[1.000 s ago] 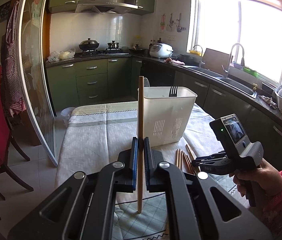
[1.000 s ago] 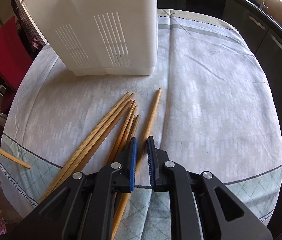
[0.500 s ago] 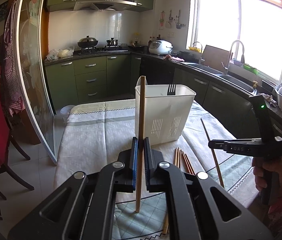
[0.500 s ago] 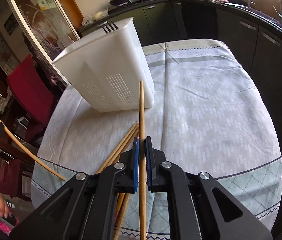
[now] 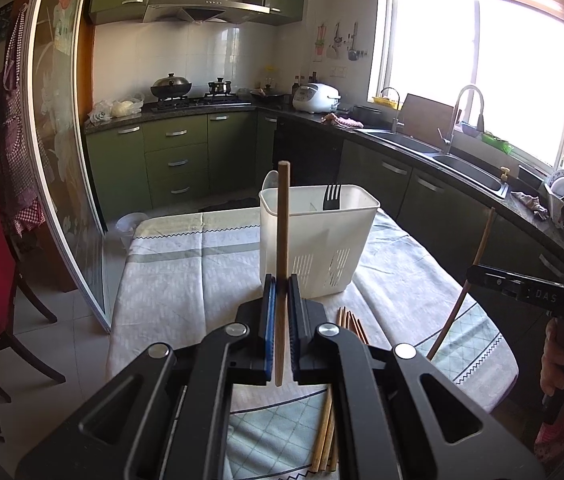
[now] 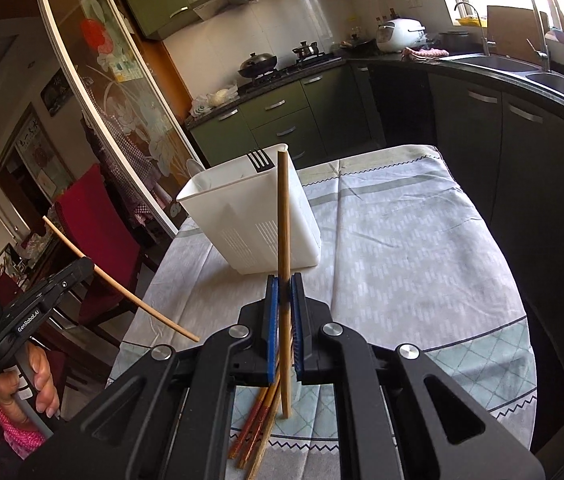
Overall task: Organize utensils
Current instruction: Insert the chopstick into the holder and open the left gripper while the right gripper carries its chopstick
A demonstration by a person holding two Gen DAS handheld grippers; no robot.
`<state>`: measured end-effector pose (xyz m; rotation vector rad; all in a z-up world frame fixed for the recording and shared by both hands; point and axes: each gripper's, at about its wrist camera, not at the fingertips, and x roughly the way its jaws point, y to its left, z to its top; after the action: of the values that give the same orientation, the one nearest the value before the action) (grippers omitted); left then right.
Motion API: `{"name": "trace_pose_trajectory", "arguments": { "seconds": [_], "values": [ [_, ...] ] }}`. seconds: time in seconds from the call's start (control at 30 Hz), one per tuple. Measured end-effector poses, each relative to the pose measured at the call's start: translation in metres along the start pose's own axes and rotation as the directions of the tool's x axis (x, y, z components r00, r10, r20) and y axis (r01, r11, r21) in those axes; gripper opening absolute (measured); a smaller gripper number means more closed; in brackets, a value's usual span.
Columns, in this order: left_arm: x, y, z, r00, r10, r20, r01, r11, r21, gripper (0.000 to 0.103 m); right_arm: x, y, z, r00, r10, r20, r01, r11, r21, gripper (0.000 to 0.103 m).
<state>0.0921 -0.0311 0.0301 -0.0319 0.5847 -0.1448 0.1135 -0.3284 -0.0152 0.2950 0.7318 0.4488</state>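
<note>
Cloth-covered table [image 5: 170, 276] is carrying a white utensil caddy [image 5: 318, 240], a black fork [image 5: 332, 197] already standing inside. Loose chopsticks [image 6: 260, 420] are lying near the front edge. Left gripper [image 5: 280, 292] is clamping one chopstick [image 5: 282, 240] upright; right gripper [image 6: 284, 292] is clamping another [image 6: 283, 220]. Each probably wants lifting clear of the rim, then lowering tip-first before release.

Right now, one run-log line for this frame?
left gripper: shut on wooden chopstick | right gripper: shut on second wooden chopstick | white plastic utensil bin: holds black fork | loose chopsticks: on table
</note>
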Motion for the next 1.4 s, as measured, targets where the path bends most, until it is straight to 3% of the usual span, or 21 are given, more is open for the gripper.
{"name": "trace_pose_trajectory", "arguments": {
  "seconds": [0.27,0.47,0.6,0.73,1.1,1.27,1.4],
  "values": [
    [-0.017,-0.010,0.070,0.996,-0.014,0.090,0.011,1.000,0.024,0.006,-0.008,-0.014,-0.009,1.000,-0.005,0.024,0.004,1.000,0.031,0.007],
    [-0.023,-0.026,0.135,0.979,-0.002,0.204,-0.005,0.999,0.034,0.006,-0.012,-0.025,-0.012,0.999,0.011,0.033,-0.013,0.998,0.053,0.007],
    [-0.007,-0.035,0.159,0.968,0.035,0.250,-0.046,0.998,0.036,0.006,-0.015,-0.029,-0.015,0.999,0.019,0.039,-0.022,0.998,0.060,0.007],
    [0.026,-0.038,0.159,0.971,0.070,0.230,-0.081,0.996,0.038,0.006,-0.018,-0.029,-0.016,0.999,0.027,0.040,-0.030,0.998,0.055,0.007],
    [0.103,-0.021,0.118,0.996,0.084,0.027,-0.084,0.996,0.011,0.006,-0.019,-0.027,-0.014,0.998,0.038,0.042,-0.040,0.998,0.053,0.007],
    [0.101,-0.008,0.104,0.998,0.059,-0.037,-0.060,0.998,-0.010,0.009,-0.028,-0.018,0.002,0.997,0.036,0.070,-0.037,0.999,0.021,0.007],
    [0.071,0.005,0.092,0.999,0.041,-0.007,-0.041,0.998,-0.041,0.016,-0.045,-0.002,0.033,0.987,0.032,0.155,-0.029,0.999,-0.018,0.007]
  ]
}}
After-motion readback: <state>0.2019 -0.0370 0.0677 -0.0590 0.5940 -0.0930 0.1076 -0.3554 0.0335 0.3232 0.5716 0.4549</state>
